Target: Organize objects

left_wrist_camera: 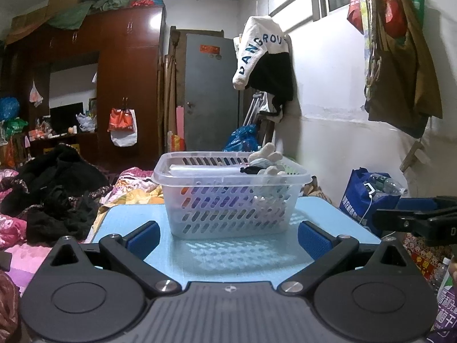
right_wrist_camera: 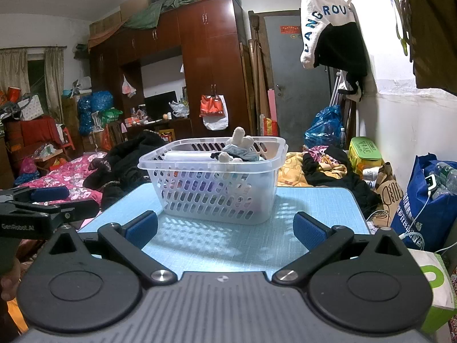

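Left wrist view shows the left gripper (left_wrist_camera: 228, 235) with fingers spread wide, holding nothing, facing the clear basket (left_wrist_camera: 232, 197) on the blue table (left_wrist_camera: 228, 254). A soft toy (right_wrist_camera: 239, 143) pokes above its rim. The right gripper (right_wrist_camera: 225, 228) gapes wide too, empty.

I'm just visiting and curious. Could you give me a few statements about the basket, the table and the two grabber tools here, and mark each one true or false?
1. The clear basket stands on the light blue table. True.
2. The basket is empty. False: a white plush toy and other items lie in it.
3. The left gripper is clamped on the basket. False: it is open, apart from it.
4. The right gripper is open and holds nothing. True.
5. A white garment hangs by the wall. True.
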`<control>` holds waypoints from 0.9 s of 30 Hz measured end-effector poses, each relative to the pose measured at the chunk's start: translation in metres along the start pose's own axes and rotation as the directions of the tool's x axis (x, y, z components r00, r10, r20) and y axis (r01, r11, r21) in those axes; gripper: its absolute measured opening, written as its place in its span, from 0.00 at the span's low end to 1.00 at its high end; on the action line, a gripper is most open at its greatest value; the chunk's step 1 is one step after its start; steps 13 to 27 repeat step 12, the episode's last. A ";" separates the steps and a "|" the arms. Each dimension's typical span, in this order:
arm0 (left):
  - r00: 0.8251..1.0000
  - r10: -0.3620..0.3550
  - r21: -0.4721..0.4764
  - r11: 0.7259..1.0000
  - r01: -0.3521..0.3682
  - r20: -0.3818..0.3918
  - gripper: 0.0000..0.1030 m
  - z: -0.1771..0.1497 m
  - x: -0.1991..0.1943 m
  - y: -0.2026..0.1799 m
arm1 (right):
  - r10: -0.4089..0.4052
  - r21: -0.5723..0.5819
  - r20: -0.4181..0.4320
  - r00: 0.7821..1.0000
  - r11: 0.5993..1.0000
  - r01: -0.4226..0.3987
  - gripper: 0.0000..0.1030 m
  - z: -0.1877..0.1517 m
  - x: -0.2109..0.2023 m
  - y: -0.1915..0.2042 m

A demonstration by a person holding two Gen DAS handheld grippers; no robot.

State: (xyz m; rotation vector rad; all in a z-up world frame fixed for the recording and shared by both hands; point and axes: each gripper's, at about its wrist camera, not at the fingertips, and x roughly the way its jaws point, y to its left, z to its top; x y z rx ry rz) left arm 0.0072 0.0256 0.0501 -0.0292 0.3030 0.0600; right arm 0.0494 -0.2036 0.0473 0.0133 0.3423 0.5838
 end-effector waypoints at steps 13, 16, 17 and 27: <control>1.000 -0.003 0.032 0.999 0.002 0.025 1.00 -0.001 -0.003 -0.006 | 0.001 -0.001 -0.007 1.000 1.000 -0.001 1.00 -0.003 0.002 0.000; 1.000 -0.003 0.032 0.999 0.002 0.025 1.00 -0.001 -0.003 -0.006 | 0.001 -0.001 -0.007 1.000 1.000 -0.001 1.00 -0.003 0.002 0.000; 1.000 -0.003 0.032 0.999 0.002 0.025 1.00 -0.001 -0.003 -0.006 | 0.001 -0.001 -0.007 1.000 1.000 -0.001 1.00 -0.003 0.002 0.000; 1.000 -0.003 0.032 0.999 0.002 0.025 1.00 -0.001 -0.003 -0.006 | 0.001 -0.001 -0.007 1.000 1.000 -0.001 1.00 -0.003 0.002 0.000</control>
